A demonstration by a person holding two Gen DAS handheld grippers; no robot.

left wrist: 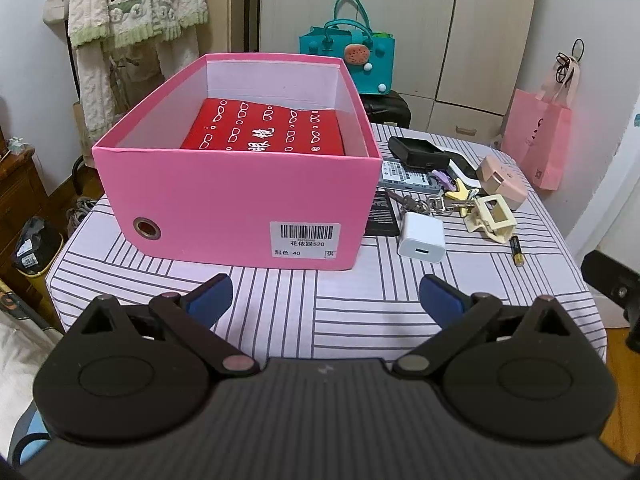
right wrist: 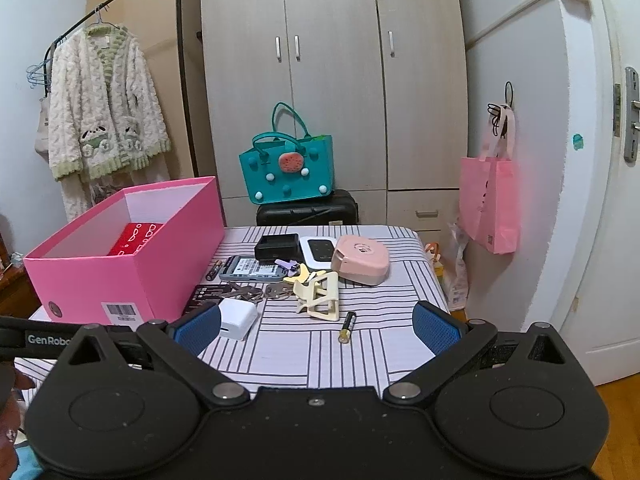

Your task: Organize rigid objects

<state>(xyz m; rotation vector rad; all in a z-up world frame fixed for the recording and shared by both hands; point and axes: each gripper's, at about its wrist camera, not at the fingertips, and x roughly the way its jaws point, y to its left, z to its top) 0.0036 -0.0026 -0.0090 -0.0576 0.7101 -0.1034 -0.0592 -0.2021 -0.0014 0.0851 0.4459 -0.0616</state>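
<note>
Early stage. Pink box [left wrist: 236, 208] holds only 1 red case [left wrist: 266, 130]. Charger [right wrist: 237, 318], hair claw [right wrist: 320, 298], battery [right wrist: 347, 327], keys [right wrist: 276, 290] lie loose on table [right wrist: 360, 352] — unsorted. Left gripper [left wrist: 326, 300] and right gripper [right wrist: 316, 330] both spread, empty.

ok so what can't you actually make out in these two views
- Red box inside the pink box: its near end is hidden by the pink front wall in the left wrist view; the right wrist view shows only a corner.
- Black card: partly behind the pink box, print too small.
- Second battery: seen only in the right wrist view.
- Phone label: text too small.
</note>
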